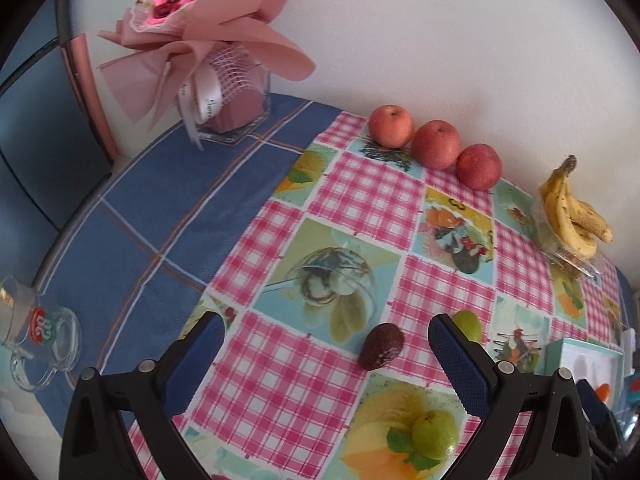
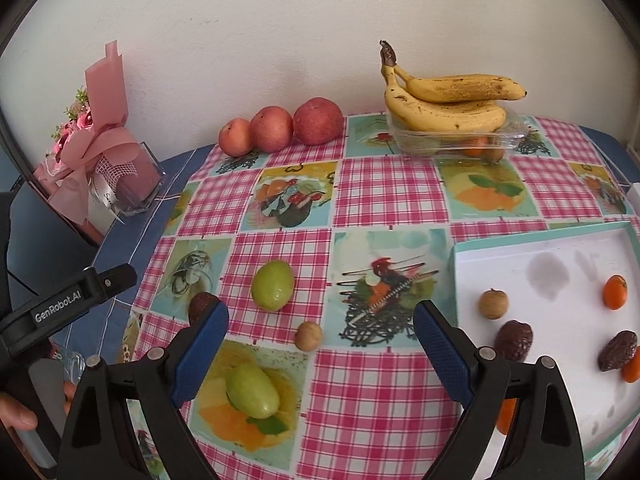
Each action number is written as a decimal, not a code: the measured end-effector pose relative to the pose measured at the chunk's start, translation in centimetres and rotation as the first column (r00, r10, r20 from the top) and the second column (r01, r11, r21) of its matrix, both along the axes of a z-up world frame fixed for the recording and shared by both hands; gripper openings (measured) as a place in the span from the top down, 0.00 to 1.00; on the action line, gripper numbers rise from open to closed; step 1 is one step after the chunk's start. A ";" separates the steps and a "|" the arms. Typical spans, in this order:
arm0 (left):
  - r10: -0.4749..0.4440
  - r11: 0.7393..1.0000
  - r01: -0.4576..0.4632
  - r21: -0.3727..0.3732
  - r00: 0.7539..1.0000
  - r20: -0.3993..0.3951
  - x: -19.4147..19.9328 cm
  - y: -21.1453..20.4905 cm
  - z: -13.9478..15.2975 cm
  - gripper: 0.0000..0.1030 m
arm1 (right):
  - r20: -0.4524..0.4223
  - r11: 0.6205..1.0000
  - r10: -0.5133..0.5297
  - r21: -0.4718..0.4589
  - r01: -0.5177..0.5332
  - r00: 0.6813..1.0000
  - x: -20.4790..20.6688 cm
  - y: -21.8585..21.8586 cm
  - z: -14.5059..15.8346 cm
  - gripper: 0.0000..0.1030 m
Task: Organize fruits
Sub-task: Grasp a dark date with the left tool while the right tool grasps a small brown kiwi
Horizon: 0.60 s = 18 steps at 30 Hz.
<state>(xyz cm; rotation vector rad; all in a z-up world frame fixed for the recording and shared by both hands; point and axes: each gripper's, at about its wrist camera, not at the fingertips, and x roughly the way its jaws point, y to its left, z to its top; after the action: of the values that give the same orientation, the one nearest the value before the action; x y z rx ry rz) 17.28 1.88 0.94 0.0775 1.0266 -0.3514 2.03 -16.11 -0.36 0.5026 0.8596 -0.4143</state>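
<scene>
Both grippers hover over the checked table (image 2: 372, 408), the fingers of the left gripper (image 1: 326, 344) and the right gripper (image 2: 320, 332) spread wide apart, gripping nothing. The white tray (image 2: 560, 256) is the landmark: inside it lie a small brown fruit (image 2: 493, 303), two dark wrinkled fruits (image 2: 514, 340) and orange ones (image 2: 615, 292). Just left of the tray sits a loose brown fruit (image 2: 308, 336); farther left, two green fruits (image 2: 272, 285) and a dark avocado (image 1: 381, 346). Behind the tray, by the wall, rest bananas (image 2: 444, 104) on a clear box and three apples (image 2: 318, 121).
</scene>
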 end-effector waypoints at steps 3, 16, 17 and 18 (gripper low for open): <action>-0.036 0.999 0.036 -0.030 0.999 0.000 0.0 -0.6 0.0 0.00 | -0.013 1.000 0.003 0.004 -0.003 1.000 0.6 0.0 -0.4 0.19; -0.121 0.993 0.118 -0.032 0.987 -0.109 0.7 -4.1 -5.3 0.12 | -0.123 0.993 0.042 0.119 -0.028 0.992 2.8 0.0 -6.3 0.54; -0.123 0.992 0.121 -0.027 0.985 -0.121 0.7 -4.3 -5.8 0.14 | -0.125 0.991 0.046 0.127 -0.030 0.991 3.0 0.1 -6.6 0.56; -0.125 0.992 0.123 -0.026 0.984 -0.129 0.7 -4.5 -6.1 0.17 | -0.127 0.990 0.050 0.134 -0.033 0.991 3.1 0.2 -6.8 0.60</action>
<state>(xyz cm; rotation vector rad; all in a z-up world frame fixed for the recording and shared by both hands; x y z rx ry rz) 17.97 -2.58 -5.12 0.1039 1.1509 -0.4840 5.14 -15.93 -7.15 0.5827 1.0264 -0.3561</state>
